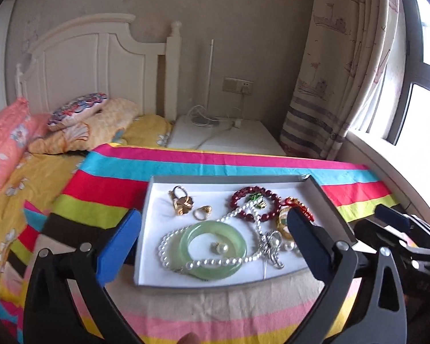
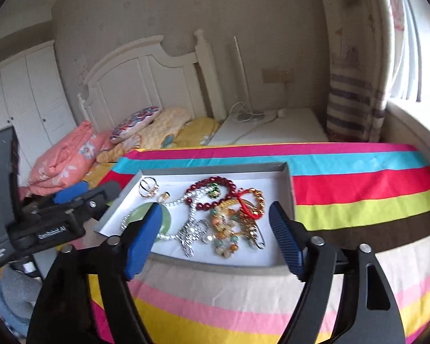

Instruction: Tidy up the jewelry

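Jewelry lies heaped and overlapping in the shallow tray on the striped cloth; in the left wrist view the left gripper hovers over it, jaws wide, empty. In the right wrist view the right gripper likewise gapes, empty, above the tangled bracelets. Sorting looks unfinished; any pick needs one strand freed.

My right finger covers the gold-and-red piece in the left view. In the right view, my left pad hides half the jade bangle. Bead tangle too knotted to separate; small gold bits — too small to identify.
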Motion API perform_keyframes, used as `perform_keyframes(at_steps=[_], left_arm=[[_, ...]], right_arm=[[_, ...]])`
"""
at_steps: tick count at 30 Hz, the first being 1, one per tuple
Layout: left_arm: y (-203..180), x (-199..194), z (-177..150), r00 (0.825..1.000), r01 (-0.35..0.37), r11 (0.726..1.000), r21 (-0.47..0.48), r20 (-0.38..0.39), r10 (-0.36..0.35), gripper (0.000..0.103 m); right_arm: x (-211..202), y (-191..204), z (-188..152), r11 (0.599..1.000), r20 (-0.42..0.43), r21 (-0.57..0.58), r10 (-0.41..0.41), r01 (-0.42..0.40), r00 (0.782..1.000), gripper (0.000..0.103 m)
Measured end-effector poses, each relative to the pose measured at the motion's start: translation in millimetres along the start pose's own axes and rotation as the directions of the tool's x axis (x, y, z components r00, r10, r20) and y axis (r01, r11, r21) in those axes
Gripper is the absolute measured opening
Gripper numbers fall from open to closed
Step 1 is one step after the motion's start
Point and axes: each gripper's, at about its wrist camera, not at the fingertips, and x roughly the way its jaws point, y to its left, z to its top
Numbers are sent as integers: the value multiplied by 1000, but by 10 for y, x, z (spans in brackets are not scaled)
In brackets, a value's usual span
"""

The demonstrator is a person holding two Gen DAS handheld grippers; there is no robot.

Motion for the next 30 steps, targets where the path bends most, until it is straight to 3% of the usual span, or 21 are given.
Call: perform_keyframes(at_steps=[2, 6, 12, 19, 30], left_arm=[[-45, -73, -52, 998, -57, 998, 9, -11, 57, 101], [-91, -180, -224, 985, -173, 984, 47, 20, 172, 101], [40, -144, -404, 991, -132, 991, 36, 5, 132, 101], [-16, -118, -451, 993, -120, 990, 71, 4, 120, 101], [1, -92, -463, 996, -87, 995, 57, -7, 88, 101]], right_arm=[[-71, 76, -58, 998, 17, -13, -55, 56, 998, 86], [-128, 215, -176, 987, 40, -33, -157, 159, 987, 86], [33, 217, -352, 974, 5, -29, -222, 222, 975, 86], [139, 126, -390, 972, -41, 6, -233, 234, 972, 86], [112, 145, -417, 971, -24, 9, -237, 238, 971, 86]])
